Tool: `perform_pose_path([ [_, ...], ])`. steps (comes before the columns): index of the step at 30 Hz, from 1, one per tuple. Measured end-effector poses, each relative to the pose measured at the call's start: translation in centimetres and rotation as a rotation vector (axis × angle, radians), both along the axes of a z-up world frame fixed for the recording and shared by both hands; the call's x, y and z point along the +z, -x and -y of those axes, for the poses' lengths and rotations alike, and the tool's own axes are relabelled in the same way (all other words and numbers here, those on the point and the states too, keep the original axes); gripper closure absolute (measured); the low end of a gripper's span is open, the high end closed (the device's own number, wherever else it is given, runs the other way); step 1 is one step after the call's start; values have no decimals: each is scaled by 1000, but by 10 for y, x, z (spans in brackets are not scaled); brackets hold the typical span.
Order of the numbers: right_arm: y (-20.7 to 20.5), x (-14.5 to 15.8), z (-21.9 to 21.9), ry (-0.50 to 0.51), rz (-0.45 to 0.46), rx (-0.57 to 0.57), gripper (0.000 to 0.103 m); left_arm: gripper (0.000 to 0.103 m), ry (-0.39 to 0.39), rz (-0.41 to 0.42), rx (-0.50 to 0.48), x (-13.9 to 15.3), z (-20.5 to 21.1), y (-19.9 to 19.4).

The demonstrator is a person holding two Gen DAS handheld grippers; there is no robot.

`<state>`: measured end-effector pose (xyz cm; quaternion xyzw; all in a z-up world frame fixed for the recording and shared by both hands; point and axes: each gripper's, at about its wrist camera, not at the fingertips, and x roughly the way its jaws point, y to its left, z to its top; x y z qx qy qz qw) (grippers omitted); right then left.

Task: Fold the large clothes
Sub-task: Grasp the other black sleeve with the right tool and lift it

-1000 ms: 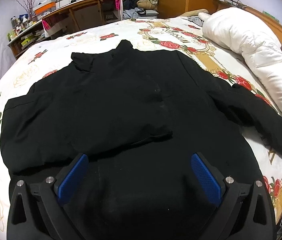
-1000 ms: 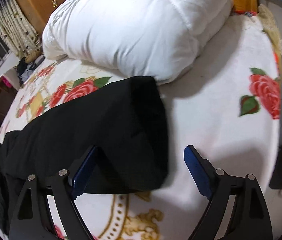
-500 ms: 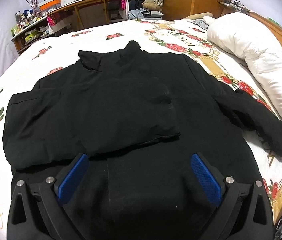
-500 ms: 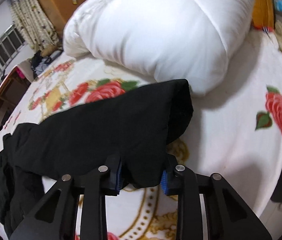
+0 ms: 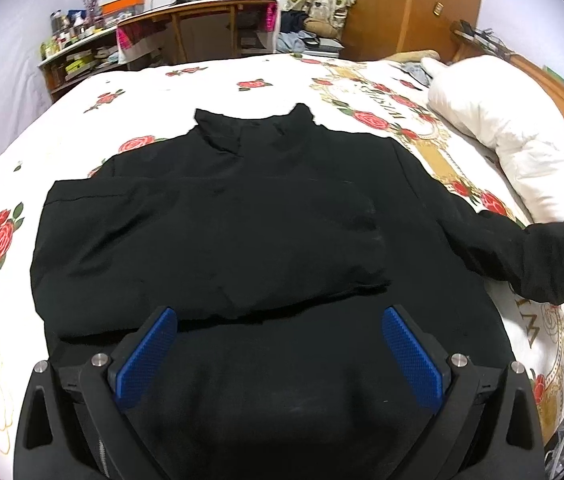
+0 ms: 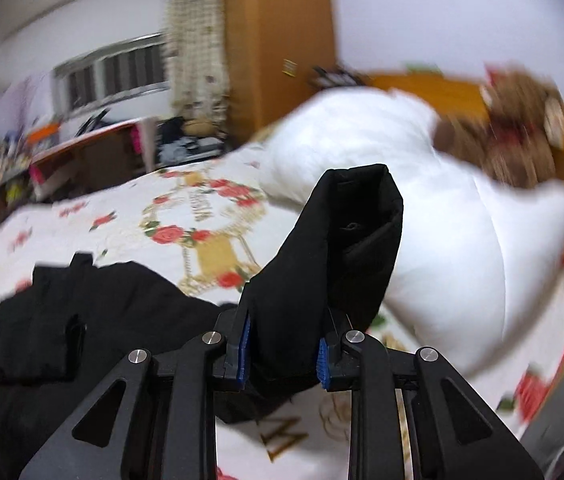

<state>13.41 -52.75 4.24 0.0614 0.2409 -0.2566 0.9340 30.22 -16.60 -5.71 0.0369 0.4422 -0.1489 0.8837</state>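
A large black jacket (image 5: 242, 220) lies flat on the rose-print bedspread (image 5: 62, 128), collar at the far end. Its left sleeve is folded across the chest. My left gripper (image 5: 278, 356) is open and empty, hovering over the jacket's lower hem. My right gripper (image 6: 282, 356) is shut on the cuff of the right sleeve (image 6: 342, 248) and holds it lifted off the bed. In the left wrist view that sleeve (image 5: 542, 256) rises at the right edge. The rest of the jacket (image 6: 82, 320) trails to the left in the right wrist view.
A white duvet (image 5: 502, 136) is bunched along the bed's right side, also in the right wrist view (image 6: 462, 260), with a brown plush toy (image 6: 514, 128) behind it. A cluttered wooden desk (image 5: 186, 28) and a wardrobe (image 5: 414, 8) stand beyond the bed.
My right gripper closed on the sleeve cuff and lifted it up off the bed, swinging toward the jacket. My left gripper drew back slightly and stayed open.
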Motion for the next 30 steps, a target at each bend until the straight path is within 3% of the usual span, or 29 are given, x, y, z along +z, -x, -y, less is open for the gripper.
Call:
perform_pose_path([
  [3,-29,16,-36,58,11,99,78,0,-5,3,13,-1,-12,-2],
  [7,-57,20,-70,52,22,190,78,0,5,-1,20,0,-29,-5],
  [19,-142,2,-201,100,-16,509,89,0,29,-12,96,-7,-88,-11],
  [22,-165,-13,-231,62,-40,581,101,0,39,-15,118,-9,-104,-12],
  [25,-174,-33,-251,27,-62,602,101,0,50,-32,138,-14,-117,-17],
  [27,-180,-48,-250,-67,-90,606,101,0,63,-45,139,-17,-120,-19],
  [30,-176,-60,-244,-129,-89,598,101,0,76,-53,93,-17,-115,-21],
])
